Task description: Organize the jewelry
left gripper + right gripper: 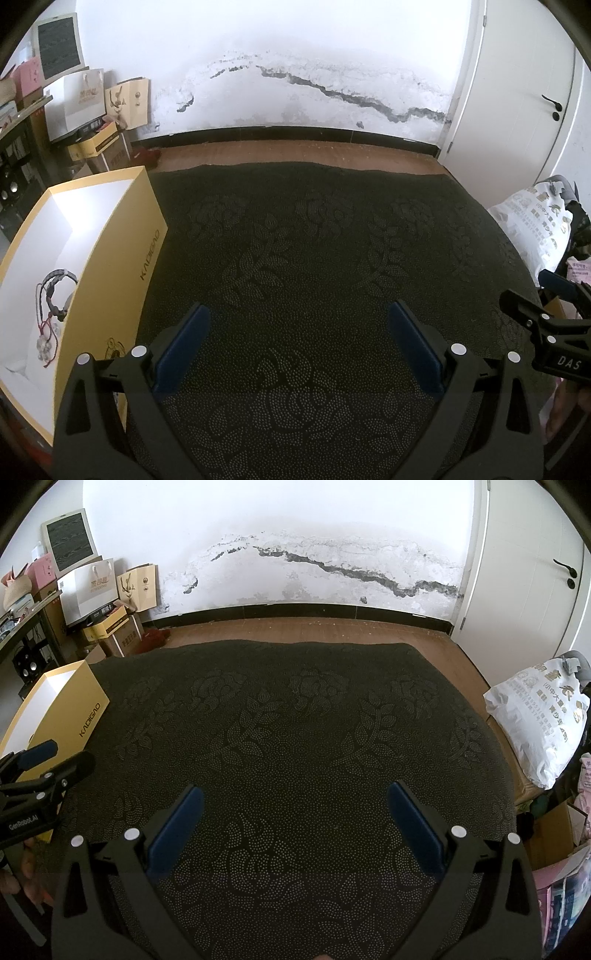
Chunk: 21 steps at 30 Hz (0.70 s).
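A yellow box with a white inside stands at the left edge of the dark patterned table. Inside it lie a grey braided bracelet and a red-corded beaded piece. My left gripper hangs open over the bare cloth, right of the box, with nothing between its blue pads. My right gripper is open too, empty, above the middle of the table. The yellow box shows at the far left in the right wrist view; its contents are hidden there. Each gripper appears at the edge of the other's view.
Paper bags and cardboard boxes are stacked on the floor at the back left. A white printed plastic bag lies off the table's right side. A white door stands at the right, beside a cracked white wall.
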### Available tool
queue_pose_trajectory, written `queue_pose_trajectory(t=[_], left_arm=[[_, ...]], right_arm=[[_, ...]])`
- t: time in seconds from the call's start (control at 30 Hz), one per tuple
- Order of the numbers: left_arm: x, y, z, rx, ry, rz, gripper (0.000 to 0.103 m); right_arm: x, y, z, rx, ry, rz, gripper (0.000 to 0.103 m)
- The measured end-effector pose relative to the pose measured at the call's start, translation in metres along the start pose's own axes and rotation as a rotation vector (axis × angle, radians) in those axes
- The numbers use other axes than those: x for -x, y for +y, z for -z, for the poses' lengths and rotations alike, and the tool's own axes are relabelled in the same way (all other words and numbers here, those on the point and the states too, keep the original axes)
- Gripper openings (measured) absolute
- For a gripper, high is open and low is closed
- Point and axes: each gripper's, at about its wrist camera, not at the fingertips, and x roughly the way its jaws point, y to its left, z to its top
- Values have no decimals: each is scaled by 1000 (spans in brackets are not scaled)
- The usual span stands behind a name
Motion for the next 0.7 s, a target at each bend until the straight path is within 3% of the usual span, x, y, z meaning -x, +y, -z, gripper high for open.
queue_pose_trajectory(t=[0.27, 0.47, 0.7], left_arm=[[2, 0, 1, -5, 7, 1, 95], [-1, 7, -1, 60, 46, 70, 97], [0, 8, 0, 90, 49, 91, 97]], right_arm=[[1, 1, -1, 1, -1, -1, 96], [4, 4, -4, -1, -7, 1, 96], [4, 5, -5, 0, -8, 2, 96]])
